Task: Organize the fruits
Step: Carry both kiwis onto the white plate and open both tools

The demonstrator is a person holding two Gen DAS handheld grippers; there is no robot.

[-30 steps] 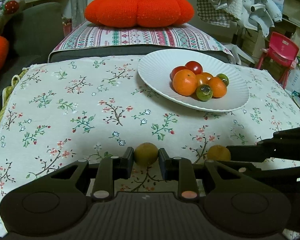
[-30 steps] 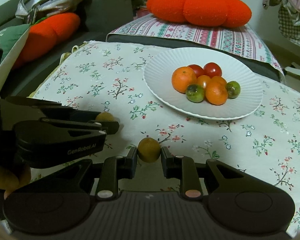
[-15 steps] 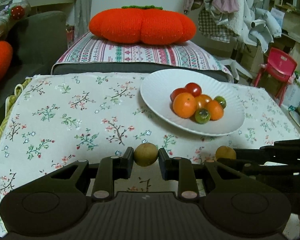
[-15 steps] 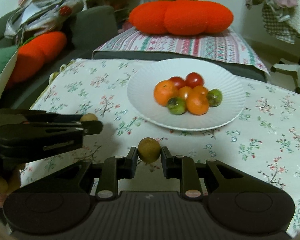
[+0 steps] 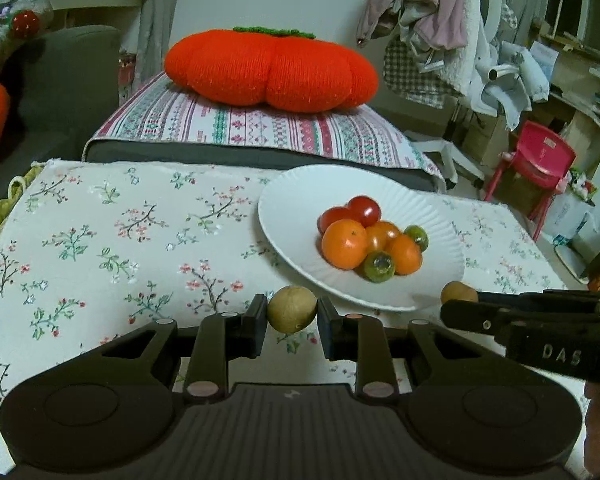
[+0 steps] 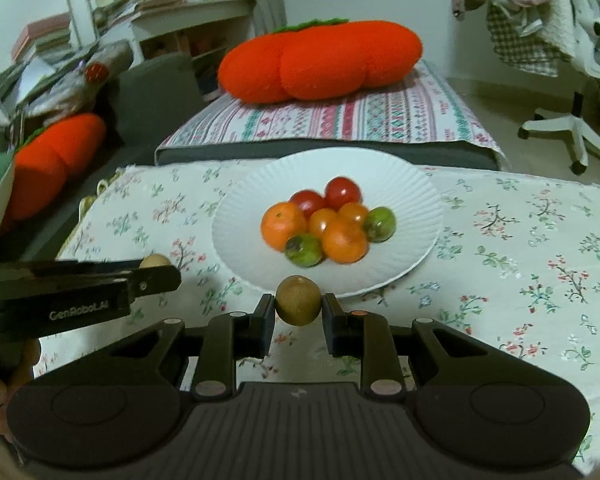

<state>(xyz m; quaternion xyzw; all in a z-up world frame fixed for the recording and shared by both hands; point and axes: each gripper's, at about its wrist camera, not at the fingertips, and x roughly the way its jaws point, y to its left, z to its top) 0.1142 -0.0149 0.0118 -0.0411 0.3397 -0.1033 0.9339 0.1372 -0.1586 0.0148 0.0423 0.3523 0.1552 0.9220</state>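
A white ribbed plate [image 5: 296,200] [image 6: 412,188] on the floral tablecloth holds several oranges and red and green tomatoes [image 5: 370,240] [image 6: 326,226]. My left gripper [image 5: 292,314] is shut on a small round brown fruit [image 5: 292,314], held above the cloth just short of the plate's near rim. My right gripper [image 6: 299,306] is shut on a similar brown fruit [image 6: 299,306], at the plate's near rim. Each gripper shows in the other's view with its fruit, the right one [image 5: 458,293] and the left one [image 6: 154,261].
The floral tablecloth [image 5: 120,240] covers the table. Behind it lies a striped cushion [image 5: 260,128] with a big orange pumpkin pillow [image 5: 272,72]. A red child's chair [image 5: 540,160] stands at the right, an office chair base [image 6: 572,132] further back.
Both grippers have risen and moved forward towards the plate, each still holding its brown fruit. The plate now sits closer to the fingertips.
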